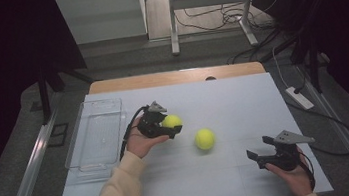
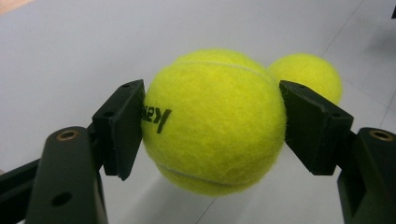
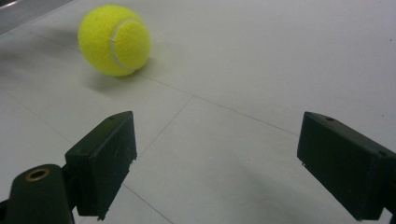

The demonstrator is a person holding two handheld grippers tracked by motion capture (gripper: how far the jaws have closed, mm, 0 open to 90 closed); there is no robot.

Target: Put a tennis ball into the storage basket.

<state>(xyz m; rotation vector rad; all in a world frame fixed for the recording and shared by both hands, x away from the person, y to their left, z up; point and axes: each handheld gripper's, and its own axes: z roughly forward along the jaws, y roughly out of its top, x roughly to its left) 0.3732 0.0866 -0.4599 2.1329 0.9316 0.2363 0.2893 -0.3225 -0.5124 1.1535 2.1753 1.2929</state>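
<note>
A yellow-green tennis ball [image 1: 172, 120] with black lettering sits between the jaws of my left gripper [image 1: 170, 125] at the table's middle left. In the left gripper view both pads [image 2: 122, 127] press on that ball [image 2: 215, 121], so my left gripper [image 2: 212, 128] is shut on it. A second tennis ball [image 1: 204, 138] lies loose on the white table just right of it and peeks out behind the held ball [image 2: 309, 73]. My right gripper [image 1: 257, 147] stands open near the front right, empty, with that loose ball [image 3: 114, 39] well ahead of its jaws [image 3: 215, 163].
A clear plastic tray [image 1: 96, 138] lies empty at the left side of the white table [image 1: 233, 101]. Beyond the table's far edge are metal table legs and loose cables on the floor.
</note>
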